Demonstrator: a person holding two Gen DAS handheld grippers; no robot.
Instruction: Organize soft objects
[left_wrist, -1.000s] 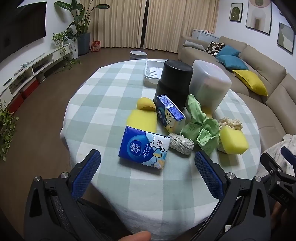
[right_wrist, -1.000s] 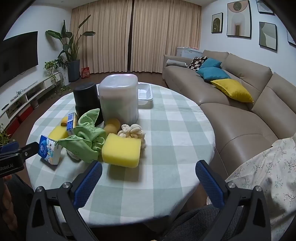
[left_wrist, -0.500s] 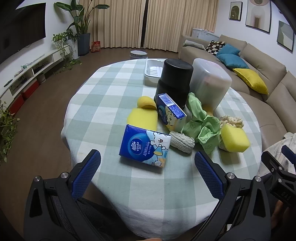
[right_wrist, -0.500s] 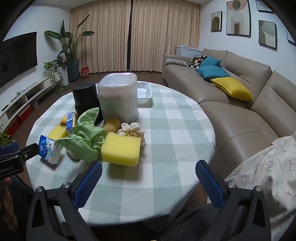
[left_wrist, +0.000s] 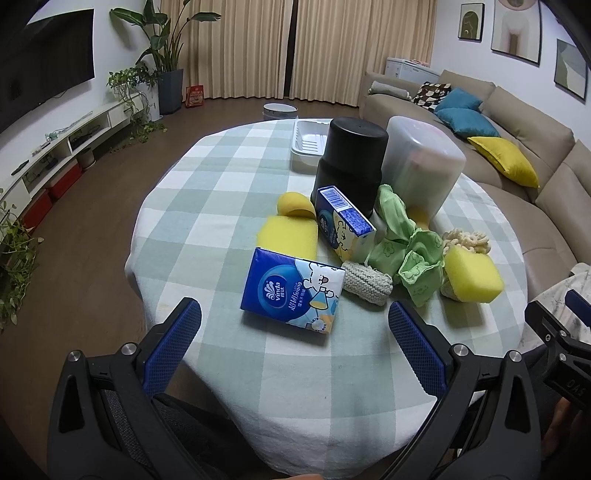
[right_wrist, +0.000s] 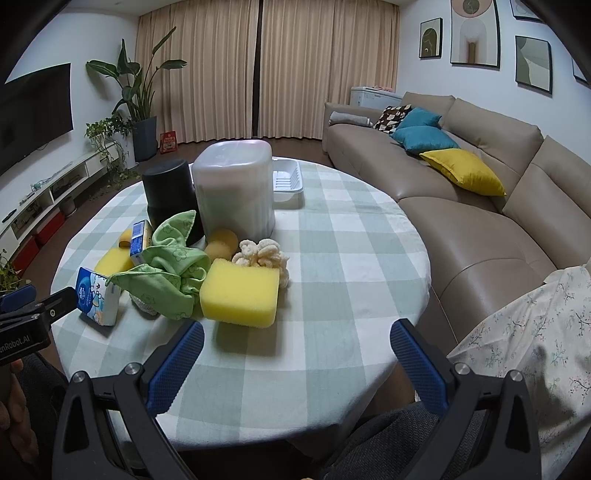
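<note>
A heap of soft things lies on the round checked table (left_wrist: 221, 192). A blue tissue pack (left_wrist: 293, 291) lies flat at the front, a second tissue pack (left_wrist: 343, 225) leans behind it. Beside them are a flat yellow sponge (left_wrist: 288, 234), a grey knitted roll (left_wrist: 365, 282), a crumpled green cloth (left_wrist: 410, 247) (right_wrist: 166, 273), a thick yellow sponge (left_wrist: 472, 275) (right_wrist: 240, 291) and a cream knitted scrubber (right_wrist: 264, 254). My left gripper (left_wrist: 295, 332) is open, just short of the blue pack. My right gripper (right_wrist: 297, 350) is open in front of the thick sponge.
A black cylinder (left_wrist: 351, 166) and a frosted plastic container (left_wrist: 421, 166) (right_wrist: 234, 195) stand upside down behind the heap, with a white tray (right_wrist: 286, 181) farther back. A beige sofa (right_wrist: 461, 192) curves along the right. A floral cloth (right_wrist: 535, 332) lies at the right edge.
Both grippers stay open and have hardly moved; the views have shifted only slightly. Nothing on the table has moved.
</note>
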